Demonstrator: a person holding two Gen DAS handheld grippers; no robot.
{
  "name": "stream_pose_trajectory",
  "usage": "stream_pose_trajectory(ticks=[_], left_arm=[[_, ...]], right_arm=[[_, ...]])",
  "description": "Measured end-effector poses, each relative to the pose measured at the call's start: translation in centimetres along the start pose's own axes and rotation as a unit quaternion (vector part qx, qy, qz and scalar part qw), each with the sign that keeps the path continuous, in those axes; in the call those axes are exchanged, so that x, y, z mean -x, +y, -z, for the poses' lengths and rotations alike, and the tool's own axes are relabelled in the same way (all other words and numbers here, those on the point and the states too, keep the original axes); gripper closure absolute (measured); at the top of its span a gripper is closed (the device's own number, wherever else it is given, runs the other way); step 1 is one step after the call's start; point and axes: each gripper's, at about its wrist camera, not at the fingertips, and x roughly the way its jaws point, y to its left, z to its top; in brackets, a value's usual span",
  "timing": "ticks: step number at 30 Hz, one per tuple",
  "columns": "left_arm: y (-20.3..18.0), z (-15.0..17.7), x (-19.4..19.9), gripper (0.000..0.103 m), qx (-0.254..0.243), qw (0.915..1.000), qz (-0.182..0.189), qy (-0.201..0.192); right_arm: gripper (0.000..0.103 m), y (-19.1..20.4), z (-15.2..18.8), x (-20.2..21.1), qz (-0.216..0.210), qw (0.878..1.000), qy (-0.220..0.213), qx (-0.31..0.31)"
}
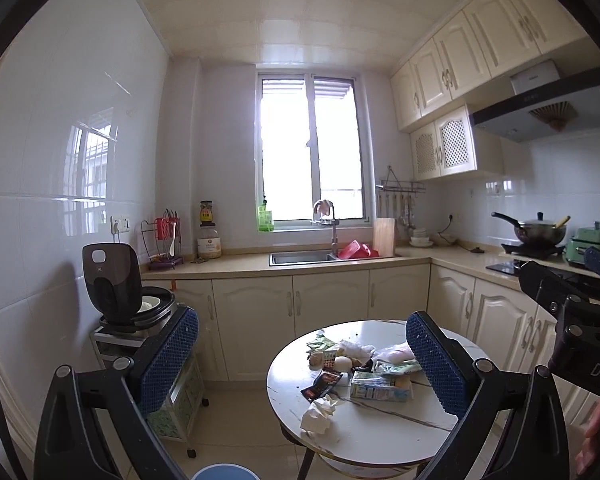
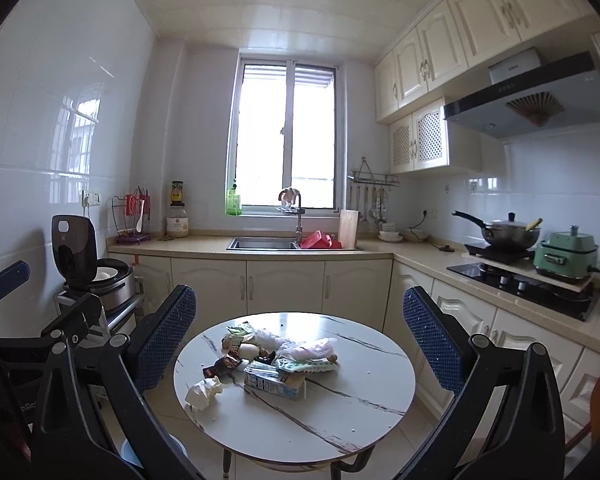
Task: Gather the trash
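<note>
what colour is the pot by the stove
Mint green, clearest in the right wrist view: the pot sits right of the stove.

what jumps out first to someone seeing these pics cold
The heap of trash mid round marble-look table in the foreground: crumpled tissue, flattened carton, wrappers. Both grippers, left and right, frame it, open and empty. Behind, a bright window over the sink.

Rice cooker [image 2: 84, 264] lid up, left; sink [image 2: 264, 243] under window [image 2: 286, 140]; pan [image 2: 504, 232] on stove.
</note>
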Motion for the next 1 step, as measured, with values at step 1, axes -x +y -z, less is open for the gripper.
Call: stream_pose_trajectory(ticks=[1], left_arm=[[-0.08, -0.07, -0.31, 0.001, -0.002, 1.0000, 0.002, 0.003]], right_arm=[[0.000, -0.13, 0.07, -0.15, 0.001, 1.000, 0.002, -0.001]])
